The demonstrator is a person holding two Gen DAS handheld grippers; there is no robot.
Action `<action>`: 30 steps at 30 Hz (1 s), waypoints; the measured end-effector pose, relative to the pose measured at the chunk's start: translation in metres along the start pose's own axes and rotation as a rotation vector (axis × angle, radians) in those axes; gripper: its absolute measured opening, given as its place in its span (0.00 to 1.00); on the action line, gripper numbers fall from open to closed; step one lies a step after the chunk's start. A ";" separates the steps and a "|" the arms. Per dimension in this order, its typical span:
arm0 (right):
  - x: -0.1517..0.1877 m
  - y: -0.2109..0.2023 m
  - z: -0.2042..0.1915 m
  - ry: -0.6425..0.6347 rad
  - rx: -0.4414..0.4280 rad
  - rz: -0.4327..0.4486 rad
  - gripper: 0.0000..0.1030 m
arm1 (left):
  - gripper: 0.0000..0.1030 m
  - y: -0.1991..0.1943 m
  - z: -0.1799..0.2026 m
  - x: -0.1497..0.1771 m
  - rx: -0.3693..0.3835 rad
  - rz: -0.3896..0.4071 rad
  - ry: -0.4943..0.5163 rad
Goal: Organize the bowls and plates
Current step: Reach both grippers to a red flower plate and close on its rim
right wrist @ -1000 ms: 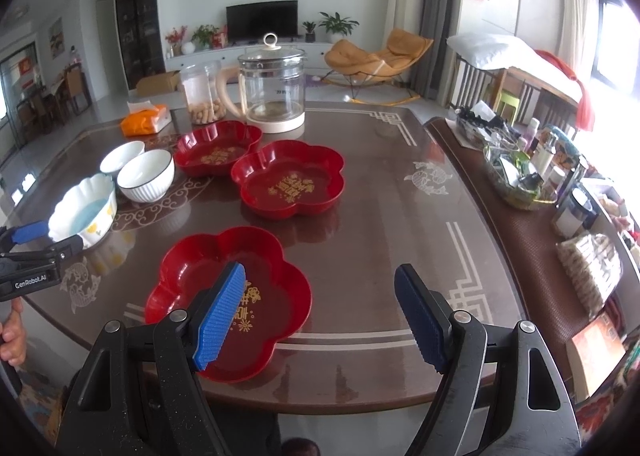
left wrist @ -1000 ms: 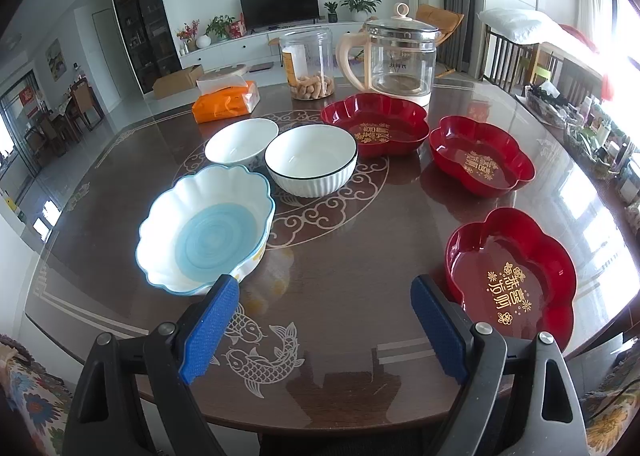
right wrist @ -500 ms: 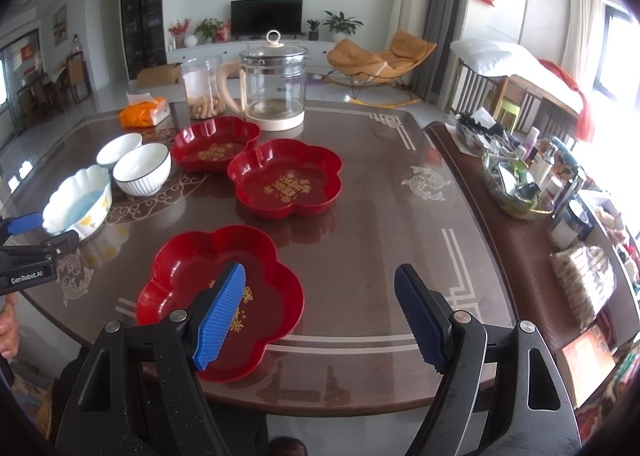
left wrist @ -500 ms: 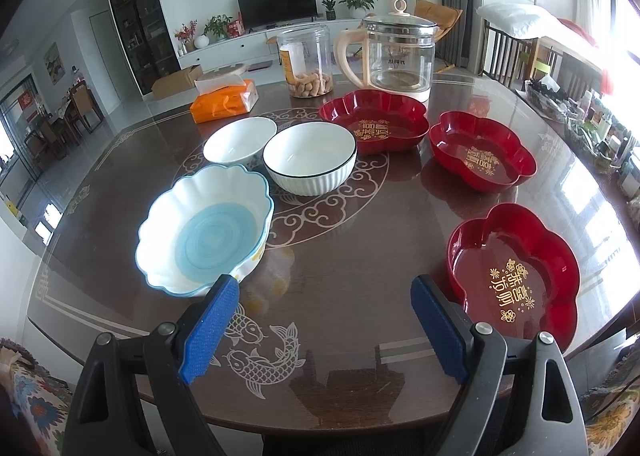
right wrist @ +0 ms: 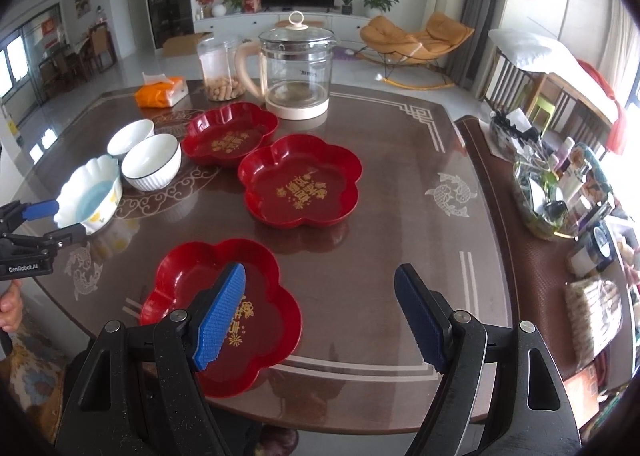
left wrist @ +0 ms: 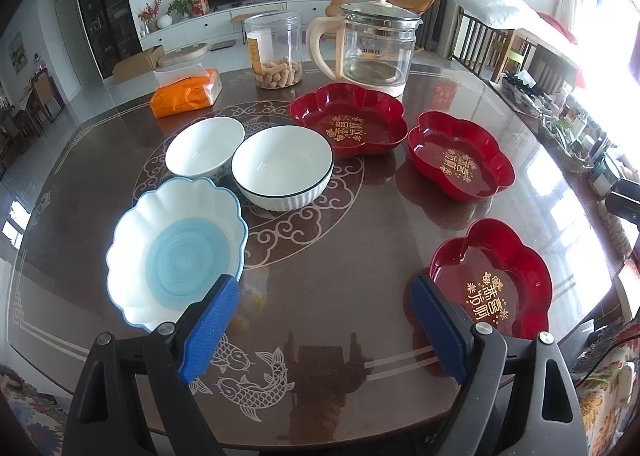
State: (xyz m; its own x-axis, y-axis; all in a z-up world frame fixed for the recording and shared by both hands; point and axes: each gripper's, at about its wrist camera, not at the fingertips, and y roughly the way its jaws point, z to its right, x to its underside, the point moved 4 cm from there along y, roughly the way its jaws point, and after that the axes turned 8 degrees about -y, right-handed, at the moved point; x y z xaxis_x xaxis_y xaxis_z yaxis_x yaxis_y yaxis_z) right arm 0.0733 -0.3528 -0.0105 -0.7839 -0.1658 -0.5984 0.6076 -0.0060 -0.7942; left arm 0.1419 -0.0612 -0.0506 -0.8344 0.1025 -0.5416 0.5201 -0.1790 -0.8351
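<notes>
Three red flower-shaped plates lie on the dark table: a near one (left wrist: 494, 276) (right wrist: 200, 288), a middle one (left wrist: 460, 153) (right wrist: 300, 183) and a far one (left wrist: 348, 119) (right wrist: 230, 133). A scalloped white bowl with a blue centre (left wrist: 176, 248) (right wrist: 90, 195) sits at the near left. A black-rimmed white bowl (left wrist: 282, 165) (right wrist: 151, 161) and a smaller white bowl (left wrist: 204, 147) (right wrist: 130, 133) stand behind it. My left gripper (left wrist: 324, 320) is open and empty above the table's near edge, its left finger beside the scalloped bowl. My right gripper (right wrist: 320, 312) is open and empty over the near red plate's right side.
A glass kettle (left wrist: 374, 51) (right wrist: 296, 67), a clear jar of snacks (left wrist: 276, 49) and an orange tissue pack (left wrist: 186, 93) stand at the table's far side. A cluttered side surface with bottles (right wrist: 560, 183) runs along the right.
Both grippers have moved slightly forward over the table and stayed open. The plates and bowls have not moved.
</notes>
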 end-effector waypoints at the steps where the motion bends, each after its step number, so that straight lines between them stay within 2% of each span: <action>1: -0.004 0.005 0.006 0.003 -0.009 -0.022 0.78 | 0.85 0.001 0.001 -0.005 0.004 -0.005 0.007; 6: -0.027 0.028 0.036 0.084 -0.086 -0.105 0.78 | 0.85 0.011 0.004 -0.038 0.051 -0.029 0.015; 12: -0.066 0.051 0.054 0.232 -0.208 -0.145 0.78 | 0.85 0.043 -0.010 -0.102 0.076 -0.071 -0.028; 17: -0.119 0.068 0.023 0.244 -0.363 -0.181 0.78 | 0.85 0.094 -0.033 -0.157 0.045 -0.128 -0.067; 22: -0.165 0.114 -0.017 0.285 -0.502 -0.219 0.78 | 0.84 0.150 -0.053 -0.187 0.015 -0.180 -0.156; 25: -0.180 0.153 -0.030 0.312 -0.528 -0.247 0.78 | 0.84 0.176 -0.057 -0.195 0.007 -0.209 -0.189; 30: -0.188 0.219 -0.040 0.289 -0.508 -0.298 0.78 | 0.81 0.205 -0.052 -0.206 -0.002 -0.230 -0.189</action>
State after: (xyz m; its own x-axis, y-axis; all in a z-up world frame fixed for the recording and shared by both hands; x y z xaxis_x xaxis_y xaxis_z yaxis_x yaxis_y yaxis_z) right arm 0.3487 -0.2835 -0.0760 -0.9552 0.0434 -0.2927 0.2784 0.4674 -0.8390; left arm 0.4301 -0.0681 -0.1153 -0.9493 -0.0441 -0.3111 0.3140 -0.1701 -0.9340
